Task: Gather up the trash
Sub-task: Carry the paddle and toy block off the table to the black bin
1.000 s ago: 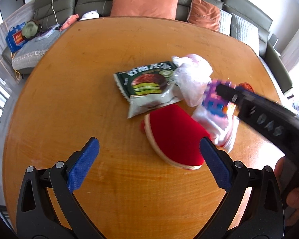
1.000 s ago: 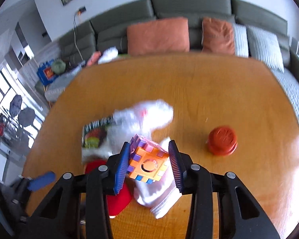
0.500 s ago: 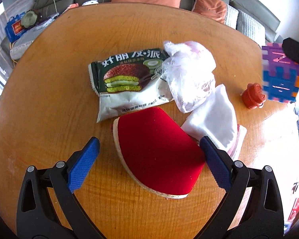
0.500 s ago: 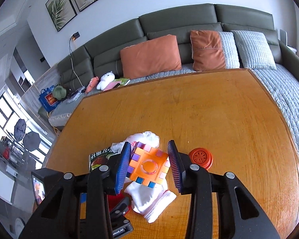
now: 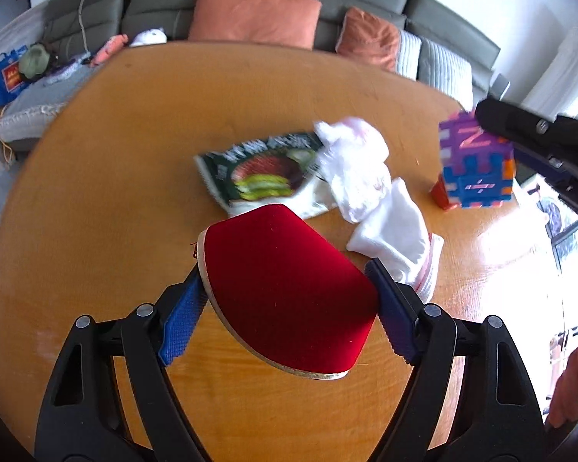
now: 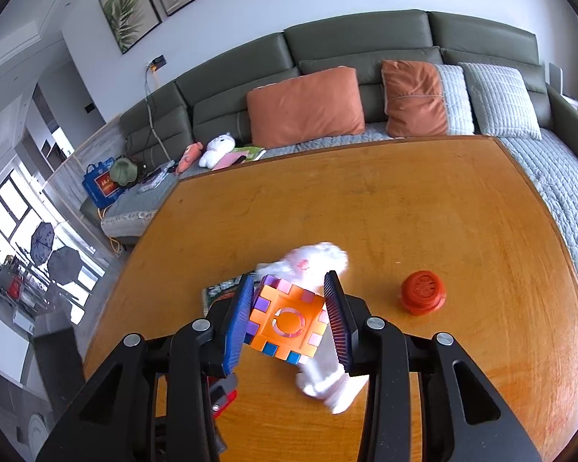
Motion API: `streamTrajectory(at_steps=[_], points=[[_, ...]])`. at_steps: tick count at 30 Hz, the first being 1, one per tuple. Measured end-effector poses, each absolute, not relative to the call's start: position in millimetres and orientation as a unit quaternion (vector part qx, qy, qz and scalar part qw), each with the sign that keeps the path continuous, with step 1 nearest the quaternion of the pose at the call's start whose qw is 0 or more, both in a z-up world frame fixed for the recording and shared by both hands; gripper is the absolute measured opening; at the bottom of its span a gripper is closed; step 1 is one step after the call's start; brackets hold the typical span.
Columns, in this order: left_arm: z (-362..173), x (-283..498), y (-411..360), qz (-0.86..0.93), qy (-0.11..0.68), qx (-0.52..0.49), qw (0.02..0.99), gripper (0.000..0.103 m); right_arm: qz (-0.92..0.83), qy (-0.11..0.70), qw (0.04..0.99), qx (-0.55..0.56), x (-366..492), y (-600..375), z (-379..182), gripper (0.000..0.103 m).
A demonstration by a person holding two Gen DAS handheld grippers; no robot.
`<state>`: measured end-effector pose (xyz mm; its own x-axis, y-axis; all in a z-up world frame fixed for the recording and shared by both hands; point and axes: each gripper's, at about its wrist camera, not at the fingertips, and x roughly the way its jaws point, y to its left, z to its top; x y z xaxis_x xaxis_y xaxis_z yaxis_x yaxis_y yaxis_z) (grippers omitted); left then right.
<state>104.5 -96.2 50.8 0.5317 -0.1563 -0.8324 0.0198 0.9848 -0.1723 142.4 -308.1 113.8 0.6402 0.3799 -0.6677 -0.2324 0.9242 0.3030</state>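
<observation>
My left gripper is shut on a red velvet fan-shaped pad and holds it above the wooden table. Beyond it lie a green snack wrapper, a crumpled white plastic bag and a white folded cloth. My right gripper is shut on a colourful foam puzzle cube and holds it above the table; the cube also shows at the right of the left wrist view. The bag and cloth lie under it.
A red-orange round cap stands on the table to the right of the cube. A green sofa with orange cushions runs behind the table. A person's hand shows at the right edge.
My left gripper has closed on the red pad and lifted it. My right gripper has stayed raised with the cube in it, shifting slightly.
</observation>
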Motion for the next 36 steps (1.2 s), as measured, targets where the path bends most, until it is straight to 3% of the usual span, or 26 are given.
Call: streamTrajectory(at_steps=[21,36], points=[[78.3,31.5,112.4,0.059,0.433,-0.136,0.889,0.078,0.288,0.379,0.879,0.029,90.3,-76.5,141.2,0.040],[69.2,-70.8,296.6,0.211,0.408,-0.212,0.863,0.078,0.428,0.384,0.817,-0.035,25.3,130.4,135.5,0.040]])
